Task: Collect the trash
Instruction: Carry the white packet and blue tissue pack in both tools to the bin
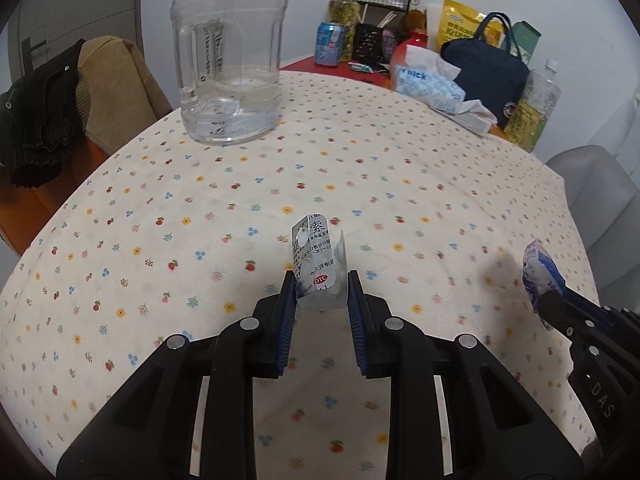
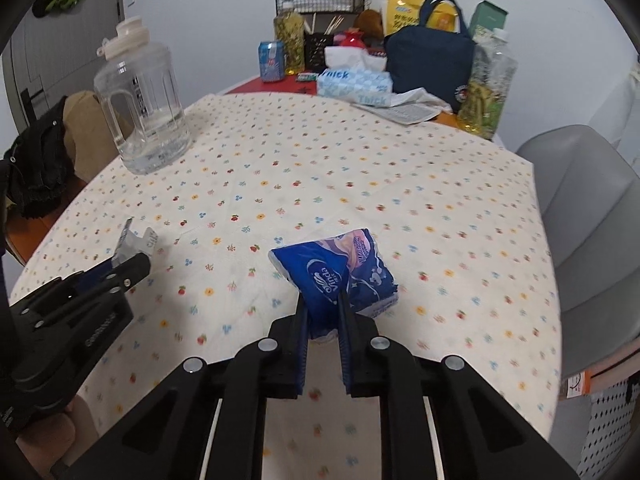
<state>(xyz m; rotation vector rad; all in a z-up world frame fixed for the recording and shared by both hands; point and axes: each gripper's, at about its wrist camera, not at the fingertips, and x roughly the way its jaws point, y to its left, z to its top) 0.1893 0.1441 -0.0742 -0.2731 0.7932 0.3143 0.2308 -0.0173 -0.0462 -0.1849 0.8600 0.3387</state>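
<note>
My left gripper (image 1: pixel 321 286) is shut on a bent, empty silver pill blister pack (image 1: pixel 316 264) and holds it above the flowered tablecloth (image 1: pixel 200 208). My right gripper (image 2: pixel 323 308) is shut on a blue Vinda tissue packet (image 2: pixel 340 272), also lifted over the cloth. In the left wrist view the right gripper (image 1: pixel 548 300) shows at the right edge with the tissue packet (image 1: pixel 538 268). In the right wrist view the left gripper (image 2: pixel 128 264) shows at the left with the blister pack (image 2: pixel 134 242).
A large clear water jug (image 1: pixel 228 64) stands at the far left of the table. At the back are a tissue box (image 1: pixel 428 84), a navy bag (image 1: pixel 488 68), a soda can (image 1: pixel 330 44), bottles and a wire basket. A grey chair (image 2: pixel 584 216) is on the right.
</note>
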